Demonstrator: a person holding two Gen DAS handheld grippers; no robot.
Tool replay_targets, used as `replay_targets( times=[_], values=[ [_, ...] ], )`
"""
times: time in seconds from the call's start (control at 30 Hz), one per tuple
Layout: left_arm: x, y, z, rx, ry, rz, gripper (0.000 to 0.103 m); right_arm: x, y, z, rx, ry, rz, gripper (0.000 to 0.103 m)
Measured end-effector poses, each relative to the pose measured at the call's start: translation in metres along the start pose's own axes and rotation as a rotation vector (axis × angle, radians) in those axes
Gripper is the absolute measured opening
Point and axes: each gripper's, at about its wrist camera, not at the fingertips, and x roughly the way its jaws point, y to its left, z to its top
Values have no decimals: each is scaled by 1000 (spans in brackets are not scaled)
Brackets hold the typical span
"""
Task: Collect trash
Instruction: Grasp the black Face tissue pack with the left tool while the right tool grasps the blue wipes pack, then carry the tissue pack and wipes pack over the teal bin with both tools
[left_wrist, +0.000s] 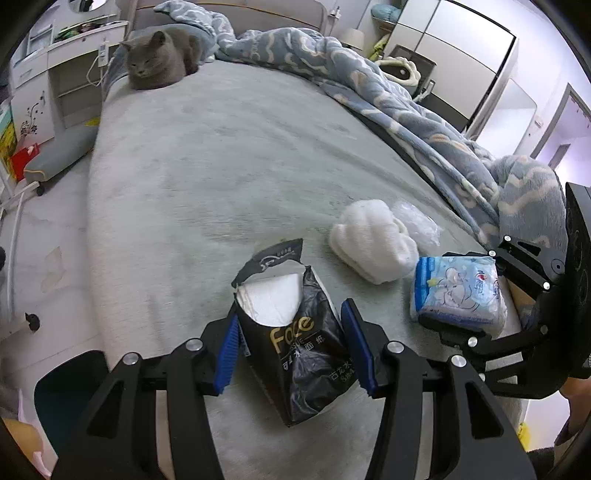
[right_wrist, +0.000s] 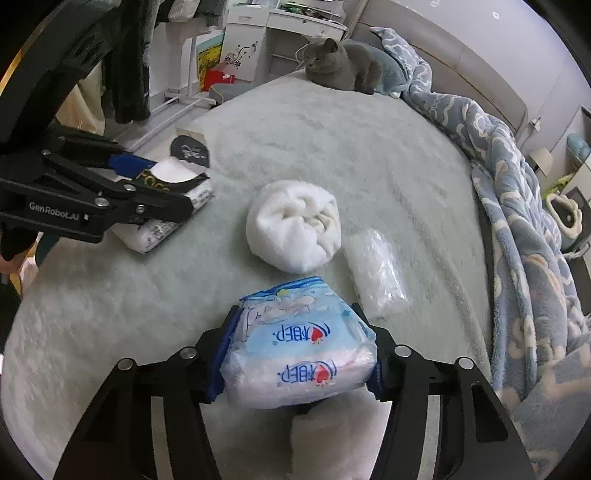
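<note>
Left gripper (left_wrist: 291, 343): pinching the black tissue pack (left_wrist: 295, 343), left of the white cloth ball (left_wrist: 373, 243).
Right gripper (right_wrist: 295, 354): pinching the blue tissue pack (right_wrist: 299, 347), just before the ball.

Two tools: left tool (left_wrist: 290, 345), right tool (right_wrist: 295, 360)
Two tissue packs: one black tissue pack (left_wrist: 295, 339), one blue tissue pack (right_wrist: 299, 354)
One white cloth bundle (right_wrist: 293, 230)
One clear plastic wrapper (right_wrist: 376, 275)
One grey cat (left_wrist: 159, 61)
One blue patterned blanket (left_wrist: 406, 107)
One bed (left_wrist: 221, 155)
</note>
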Motion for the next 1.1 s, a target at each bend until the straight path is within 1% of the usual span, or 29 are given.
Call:
replay_targets(
  times=[0.03,0.23,0.37,0.47,0.6,0.73,0.87,1.03,1.1],
  values=[
    [-3,3,-1,-5,-3,1,55,0,0,1,6,2,-2,54],
    [-23,21,-7,-31,-19,22,55,-6,4,7,55,-13,-21,53],
    [-36,30,-13,-41,-28,34,55,-13,10,10,92,-28,-18,53],
    [-47,35,-19,-42,-33,42,55,-16,10,12,141,-36,1,53],
    [-59,39,-27,-40,-40,52,55,-25,9,12,247,-60,40,53],
    [-72,44,-37,-39,-45,63,55,-35,14,11,329,-93,69,53],
    [-82,50,-48,-27,-44,84,55,-38,21,11,412,-121,116,54],
    [-93,65,-62,-34,-40,104,55,-40,41,16,438,-136,146,54],
    [-96,71,-67,-36,-36,113,55,-39,49,17,475,-148,161,54]
  ],
)
